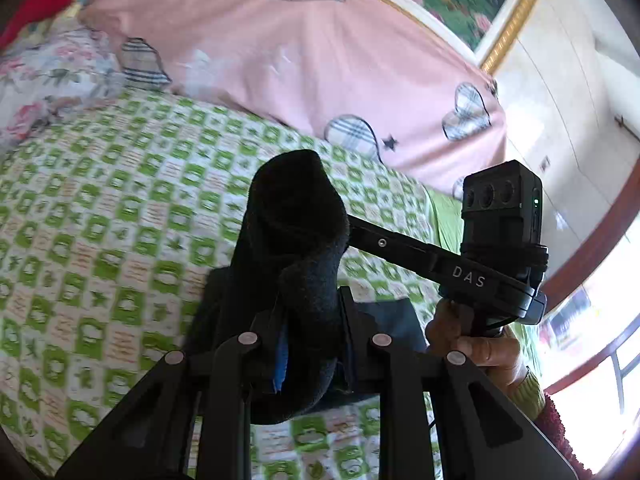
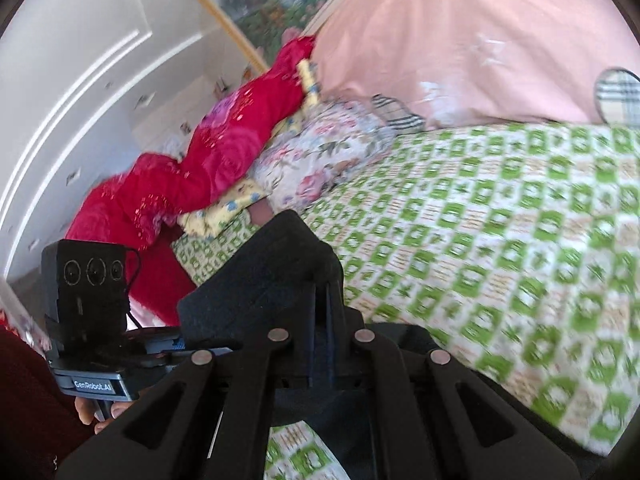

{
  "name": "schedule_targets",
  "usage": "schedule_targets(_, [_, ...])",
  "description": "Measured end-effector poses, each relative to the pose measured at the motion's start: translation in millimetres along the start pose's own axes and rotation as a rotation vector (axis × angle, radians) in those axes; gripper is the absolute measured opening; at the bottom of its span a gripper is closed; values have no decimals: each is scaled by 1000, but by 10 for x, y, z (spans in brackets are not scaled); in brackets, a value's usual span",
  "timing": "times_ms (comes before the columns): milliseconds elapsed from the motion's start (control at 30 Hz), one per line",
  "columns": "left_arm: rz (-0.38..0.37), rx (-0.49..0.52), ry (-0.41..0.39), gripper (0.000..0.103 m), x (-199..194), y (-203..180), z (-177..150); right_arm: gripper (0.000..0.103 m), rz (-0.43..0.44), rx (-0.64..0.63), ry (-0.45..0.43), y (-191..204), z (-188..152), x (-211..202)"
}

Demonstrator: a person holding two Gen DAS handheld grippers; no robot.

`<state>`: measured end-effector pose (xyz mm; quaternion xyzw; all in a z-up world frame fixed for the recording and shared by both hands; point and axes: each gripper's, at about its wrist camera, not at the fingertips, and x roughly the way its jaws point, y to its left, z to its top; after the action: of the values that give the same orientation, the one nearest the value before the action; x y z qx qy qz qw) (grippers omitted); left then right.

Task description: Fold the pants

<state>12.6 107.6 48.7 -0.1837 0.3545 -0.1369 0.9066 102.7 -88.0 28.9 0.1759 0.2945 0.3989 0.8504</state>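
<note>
Between both claws [image 1: 308,312] [image 2: 320,304], each clamped on it: dark pants [image 1: 296,216], above bedspread [image 1: 120,200].

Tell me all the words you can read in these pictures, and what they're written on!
"DAS": white letters on the black arm of the right gripper, seen from the left wrist camera.
"GenRobot.AI": white letters on the grey base of the left gripper, seen from the right wrist camera.
The small brown marks on the green checked bedspread are too blurred to read.
</note>
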Motion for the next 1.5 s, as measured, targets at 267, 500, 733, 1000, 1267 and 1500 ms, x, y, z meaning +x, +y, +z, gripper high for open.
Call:
schedule_targets(267, [-19, 85, 71, 21, 377, -330, -111, 5, -20, 108, -69, -394, -286, -373])
schedule_targets(500, [-23, 141, 128, 21, 723, -526, -192, 5, -47, 175, -84, -674, -480, -535])
schedule_targets(733, [-36, 174, 147, 21, 899, -711, -250, 5, -66, 209, -108, -820, -600, -707])
schedule_targets(1000, [-74, 215, 136, 21, 951, -973, -247, 5, -79, 219, -168, -853, -650, -991])
schedule_targets(1267, [-101, 249, 174, 24, 1175, -1159, -325, 5, -121, 251, -186, -969, -765, -1173])
schedule_targets(1500, [-142, 276, 221, 34, 1377, -1197, -457, 6, -211, 306, -166, -1127, -938, -1271])
